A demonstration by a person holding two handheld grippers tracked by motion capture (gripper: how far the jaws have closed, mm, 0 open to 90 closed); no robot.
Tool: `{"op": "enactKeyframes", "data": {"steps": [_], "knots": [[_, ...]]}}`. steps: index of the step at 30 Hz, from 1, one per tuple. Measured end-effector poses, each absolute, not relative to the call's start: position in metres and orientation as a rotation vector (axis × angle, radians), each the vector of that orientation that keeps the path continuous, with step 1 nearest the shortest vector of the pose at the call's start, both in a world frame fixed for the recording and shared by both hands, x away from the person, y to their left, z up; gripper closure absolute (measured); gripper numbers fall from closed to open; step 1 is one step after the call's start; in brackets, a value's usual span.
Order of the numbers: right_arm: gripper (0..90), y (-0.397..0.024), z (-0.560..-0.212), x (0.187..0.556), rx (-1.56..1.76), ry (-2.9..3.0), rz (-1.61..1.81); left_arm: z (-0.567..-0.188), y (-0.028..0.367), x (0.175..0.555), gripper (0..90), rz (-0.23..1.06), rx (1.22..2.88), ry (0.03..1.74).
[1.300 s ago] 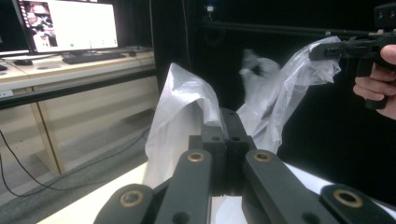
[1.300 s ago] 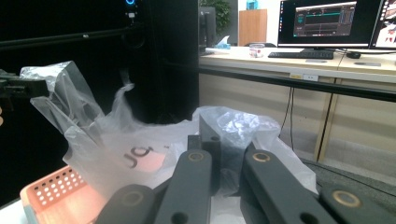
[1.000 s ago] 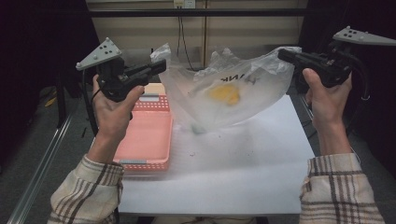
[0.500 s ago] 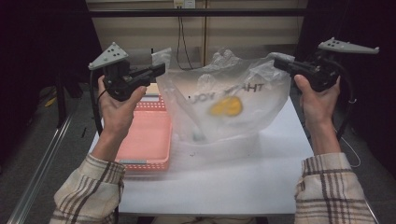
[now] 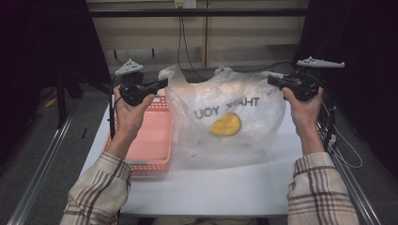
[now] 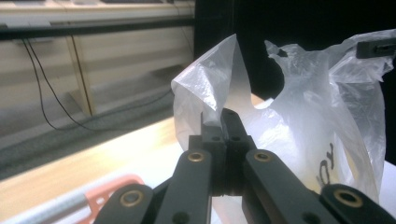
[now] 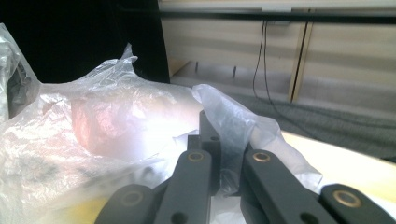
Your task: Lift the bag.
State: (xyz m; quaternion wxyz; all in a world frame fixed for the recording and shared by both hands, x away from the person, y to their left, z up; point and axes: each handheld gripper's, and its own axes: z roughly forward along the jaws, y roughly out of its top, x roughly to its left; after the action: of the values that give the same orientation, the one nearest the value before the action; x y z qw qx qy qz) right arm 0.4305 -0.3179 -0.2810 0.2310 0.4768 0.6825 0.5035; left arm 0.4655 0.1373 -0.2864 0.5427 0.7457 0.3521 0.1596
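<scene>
with both your left gripper and right gripper clamped on the plastic bag's handles, it hangs spread over the table beside the pink basket; next, set it down gently.

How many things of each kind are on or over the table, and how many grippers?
Plastic bag: 1
Pink basket: 1
Grippers: 2, the left gripper and the right gripper, each with jaws shut on the bag
Total: 4
</scene>
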Motion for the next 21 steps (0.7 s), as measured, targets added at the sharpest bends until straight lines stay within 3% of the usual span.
{"op": "enactKeyframes", "data": {"steps": [7, 12, 16, 20, 21], "knots": [[90.0, -0.322, -0.308, 0.438, 1.365, 1.883, 1.376, -0.307, 0.133, 0.473, 90.0, 0.348, 1.797, 0.875], [82.3, -0.320, -0.319, 0.438, 1.375, 1.910, 1.363, -0.317, 0.133, 0.474, 90.0, 0.335, 1.795, 0.887], [65.9, -0.320, -0.322, 0.432, 1.374, 1.902, 1.379, -0.321, 0.137, 0.473, 89.5, 0.299, 1.780, 0.884], [45.5, -0.317, -0.321, 0.421, 1.352, 1.896, 1.360, -0.315, 0.137, 0.466, 65.9, 0.312, 1.761, 0.872], [39.4, -0.317, -0.320, 0.418, 1.347, 1.883, 1.357, -0.314, 0.137, 0.464, 64.3, 0.307, 1.760, 0.863]]}}
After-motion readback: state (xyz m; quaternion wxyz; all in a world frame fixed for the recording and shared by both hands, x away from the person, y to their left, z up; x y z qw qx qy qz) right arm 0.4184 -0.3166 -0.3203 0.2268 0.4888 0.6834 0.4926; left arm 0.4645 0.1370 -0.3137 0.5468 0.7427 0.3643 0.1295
